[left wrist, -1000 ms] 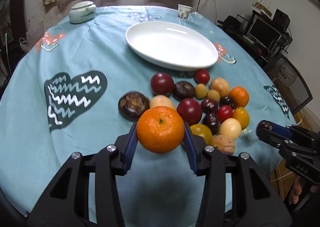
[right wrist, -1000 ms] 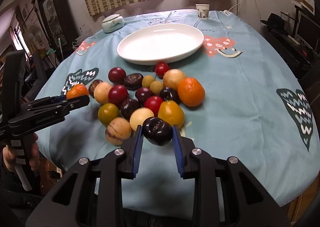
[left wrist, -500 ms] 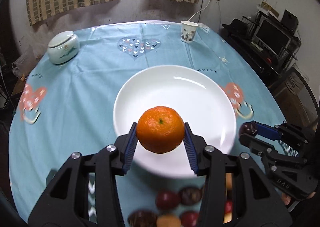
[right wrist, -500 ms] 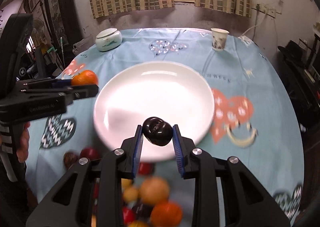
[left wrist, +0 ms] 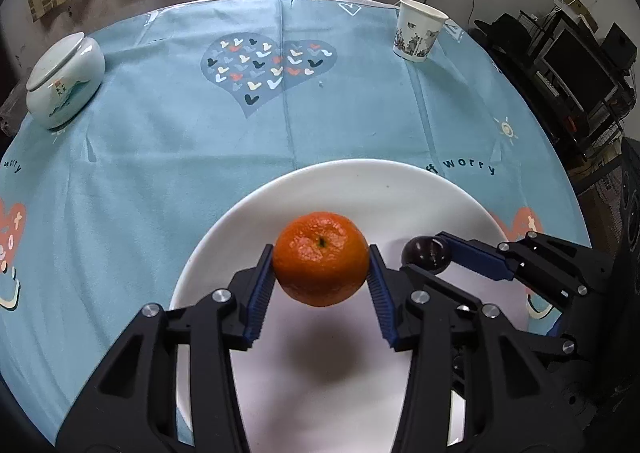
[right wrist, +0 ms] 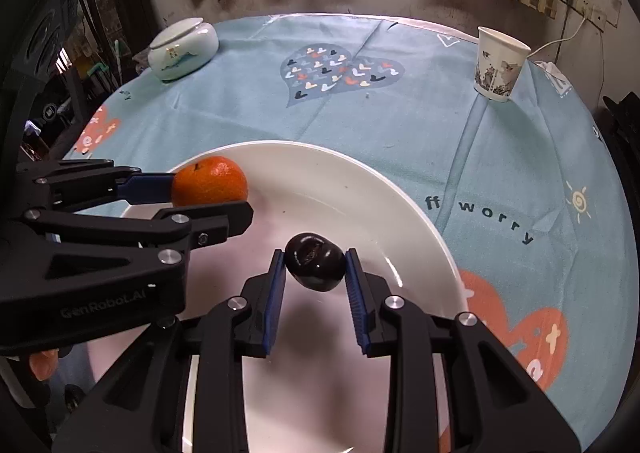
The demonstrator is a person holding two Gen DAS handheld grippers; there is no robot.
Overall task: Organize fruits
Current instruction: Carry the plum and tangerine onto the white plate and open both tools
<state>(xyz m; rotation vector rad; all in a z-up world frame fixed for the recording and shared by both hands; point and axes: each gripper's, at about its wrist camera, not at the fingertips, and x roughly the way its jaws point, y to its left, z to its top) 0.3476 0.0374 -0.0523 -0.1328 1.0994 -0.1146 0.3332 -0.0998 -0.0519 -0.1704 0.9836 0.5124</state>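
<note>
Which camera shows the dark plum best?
The right wrist view: the dark plum sits centred and close between the right gripper fingers, above the white plate. The left wrist view shows it smaller, off to the side.

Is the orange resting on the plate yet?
Apart. In the left wrist view the orange hangs between the left gripper's pads, its shadow separate below on the plate.

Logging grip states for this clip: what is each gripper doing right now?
Left gripper: holding the orange, jaws just been opening.
Right gripper: holding the dark plum, jaws just been opening.
</note>
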